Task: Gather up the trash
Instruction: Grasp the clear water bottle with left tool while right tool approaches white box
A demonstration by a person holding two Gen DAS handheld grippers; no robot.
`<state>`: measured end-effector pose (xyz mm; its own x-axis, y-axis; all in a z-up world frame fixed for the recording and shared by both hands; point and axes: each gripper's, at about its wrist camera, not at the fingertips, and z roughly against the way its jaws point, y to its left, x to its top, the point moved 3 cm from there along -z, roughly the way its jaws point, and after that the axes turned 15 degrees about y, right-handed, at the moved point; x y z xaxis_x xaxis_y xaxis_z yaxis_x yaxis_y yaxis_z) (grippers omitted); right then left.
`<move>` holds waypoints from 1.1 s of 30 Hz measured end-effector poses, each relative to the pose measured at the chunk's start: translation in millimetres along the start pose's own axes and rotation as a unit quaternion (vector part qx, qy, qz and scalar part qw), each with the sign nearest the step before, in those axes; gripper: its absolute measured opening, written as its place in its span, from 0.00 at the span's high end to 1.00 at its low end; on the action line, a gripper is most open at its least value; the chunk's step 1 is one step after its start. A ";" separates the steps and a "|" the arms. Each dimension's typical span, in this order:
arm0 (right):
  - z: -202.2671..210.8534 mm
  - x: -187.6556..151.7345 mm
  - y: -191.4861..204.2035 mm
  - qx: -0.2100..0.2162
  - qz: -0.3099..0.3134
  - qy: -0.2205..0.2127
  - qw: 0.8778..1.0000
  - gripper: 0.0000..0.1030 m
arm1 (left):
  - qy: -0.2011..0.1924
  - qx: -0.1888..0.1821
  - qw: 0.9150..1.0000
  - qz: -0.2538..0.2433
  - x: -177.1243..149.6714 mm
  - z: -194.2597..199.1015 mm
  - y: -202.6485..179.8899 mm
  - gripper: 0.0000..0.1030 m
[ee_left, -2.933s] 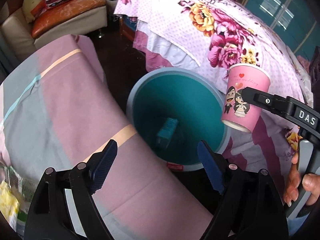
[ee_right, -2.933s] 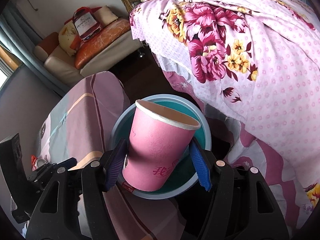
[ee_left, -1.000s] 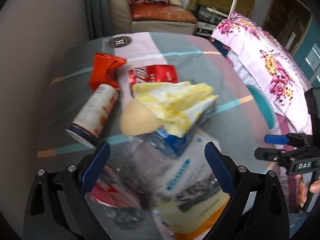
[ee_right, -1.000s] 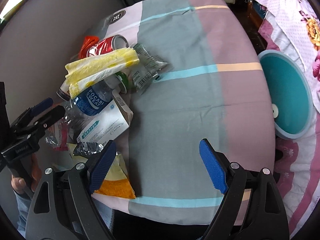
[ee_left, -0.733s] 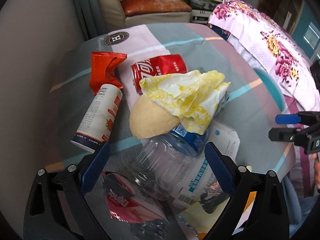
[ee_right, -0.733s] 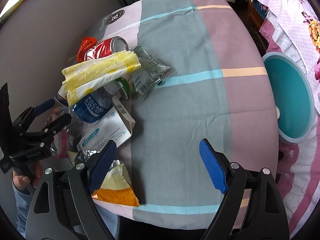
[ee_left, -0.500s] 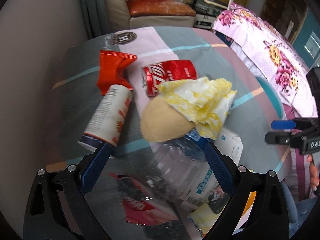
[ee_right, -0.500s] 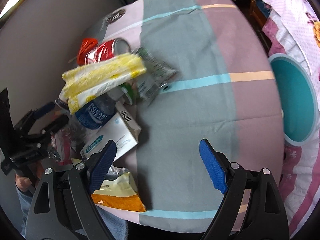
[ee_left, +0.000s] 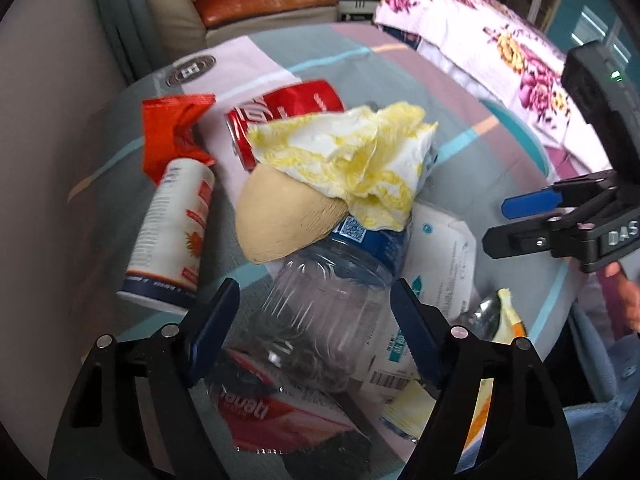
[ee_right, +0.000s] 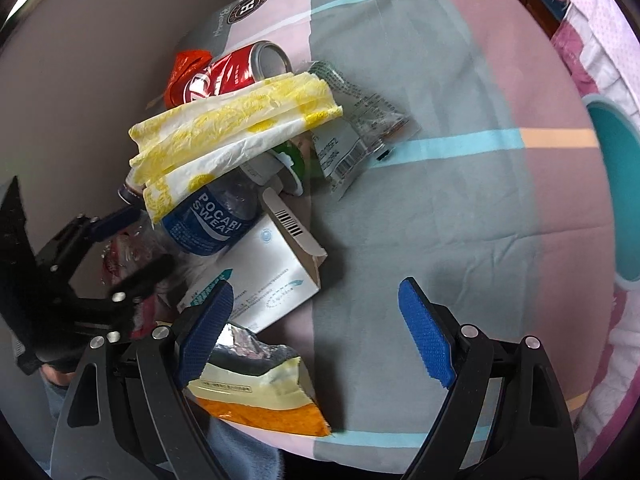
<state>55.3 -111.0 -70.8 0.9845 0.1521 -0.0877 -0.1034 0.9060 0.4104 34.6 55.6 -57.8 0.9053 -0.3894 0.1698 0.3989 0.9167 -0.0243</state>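
A pile of trash lies on the striped cloth of the table point(ee_right: 460, 208). A clear plastic bottle point(ee_left: 332, 300) with a blue label point(ee_right: 208, 224) lies under a yellow-and-white napkin point(ee_left: 352, 160). My left gripper point(ee_left: 316, 332) is open, its jaws on either side of the bottle's clear body without closing on it. It also shows in the right wrist view point(ee_right: 132, 240). My right gripper point(ee_right: 316, 336) is open and empty above the cloth, beside a white carton point(ee_right: 260, 284).
A red can point(ee_left: 288, 112), a red wrapper point(ee_left: 172, 132), a white tube point(ee_left: 172, 232), a tan round piece point(ee_left: 284, 216), a red packet point(ee_left: 272, 412) and a yellow-orange bag point(ee_right: 256, 396) lie around. The teal bin point(ee_right: 616, 196) stands at the table's right, by the floral bed point(ee_left: 480, 28).
Both grippers left the bin, the right one without the pink cup, and moved over the trash pile. In the last second my left gripper has closed in around the clear bottle.
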 end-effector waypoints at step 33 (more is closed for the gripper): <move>74.9 1.1 -106.0 -0.089 -0.051 -0.165 0.981 0.94 | 0.034 -0.084 0.995 -0.032 36.1 -27.2 -90.6 0.30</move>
<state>78.0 -236.4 -46.4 0.9804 -0.0519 0.1902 0.0034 0.9690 0.2469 35.1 -44.0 -76.2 0.8826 -0.4572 0.1092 0.4700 0.8641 -0.1801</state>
